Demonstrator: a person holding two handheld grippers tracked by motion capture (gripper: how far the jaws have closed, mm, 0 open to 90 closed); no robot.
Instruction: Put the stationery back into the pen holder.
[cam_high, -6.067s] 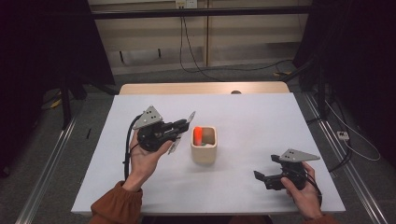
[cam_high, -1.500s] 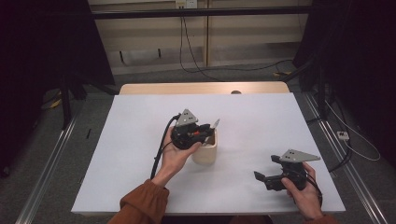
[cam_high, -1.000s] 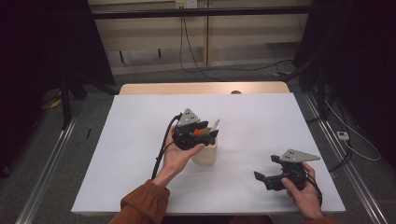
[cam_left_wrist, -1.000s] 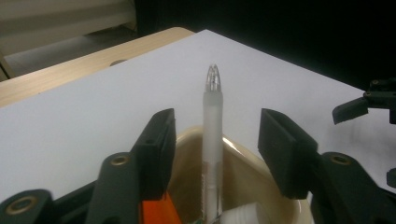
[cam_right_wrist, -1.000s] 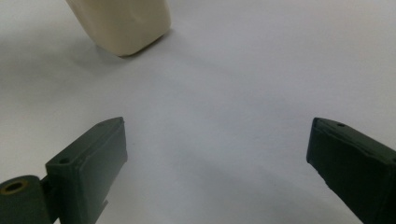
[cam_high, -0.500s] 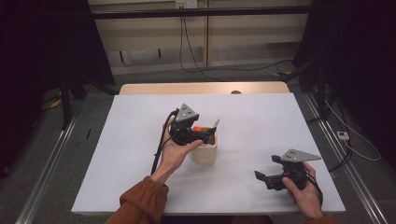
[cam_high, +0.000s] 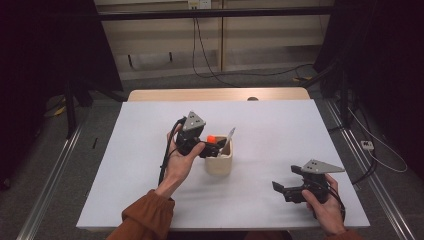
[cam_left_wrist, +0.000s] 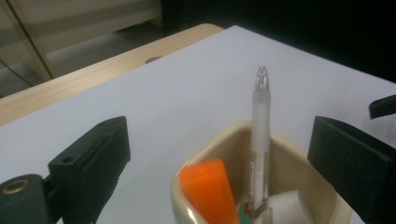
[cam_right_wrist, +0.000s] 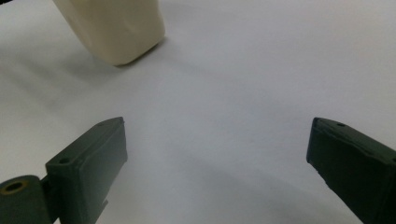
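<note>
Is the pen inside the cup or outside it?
Inside. The pen stands in the cream cup beside an orange thing, tip poking above the rim.

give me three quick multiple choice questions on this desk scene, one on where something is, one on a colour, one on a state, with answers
1. Where does the pen stand?
A. flat on the table
B. upright in the cream holder
C. between the right jaws

2. What colour is the wedge-shaped thing beside the pen?
A. orange
B. blue
C. black

3. How do the jaws of the left hand-held gripper stand?
A. pressed on the pen
B. shut on nothing
C. open, apart from the pen

Answers:
1 B: in the left gripper view the pen rises from inside the cream holder.
2 A: the orange wedge leans in the holder next to the pen.
3 C: both jaws stand wide on either side of the holder, having just been opening, and touch nothing; the pen is between them but free.
</note>
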